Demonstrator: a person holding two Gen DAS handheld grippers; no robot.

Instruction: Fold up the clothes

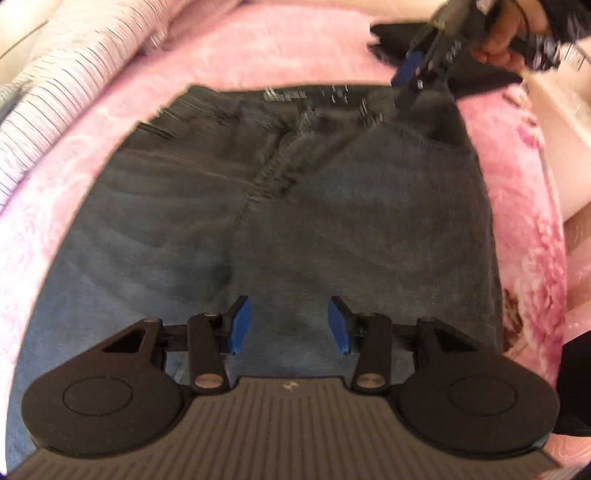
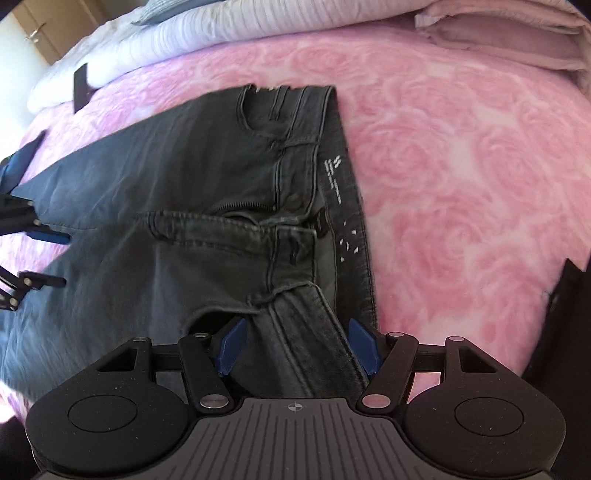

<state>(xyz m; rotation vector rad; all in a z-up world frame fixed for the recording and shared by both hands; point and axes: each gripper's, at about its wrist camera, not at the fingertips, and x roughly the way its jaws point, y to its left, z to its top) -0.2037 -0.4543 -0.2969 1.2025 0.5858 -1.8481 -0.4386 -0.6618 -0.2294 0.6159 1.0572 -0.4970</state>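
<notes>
Left wrist view, nearest first: ribbed grey gripper body, black linkage arms, blue pads; left gripper (image 1: 290,325) spread wide, nothing between the pads, hovering over the thigh area of the jeans (image 1: 258,221). Dark grey denim, washed and faintly creased, lying flat on a pink blanket (image 1: 266,48) with a raised rose pattern and plush nap. Fly seam running up the middle to the waistband at the far edge; printed label inside the waistband blurred, not legible. Lower legs cut off by the frame. Far right corner of the waistband: right gripper (image 1: 406,79) angled down from above, held in the person's hand (image 1: 498,40); motion blur there. Striped white bedding (image 1: 62,96) bunched at far left.

Right wrist view, nearest first: right gripper (image 2: 299,350) with blue pads (image 2: 232,347) set apart, thick waistband corner passing between them; contact with the pads not clear, so grip state cannot be told. Beyond: open zip, button, pocket seams, belt loops, white print inside the waistband. Left gripper (image 2: 48,254) at the left edge, fingers parted above the denim, mostly cut off. Folded pale bedding (image 2: 498,33) at the far edge; small black object (image 2: 82,86) far left, unidentifiable
</notes>
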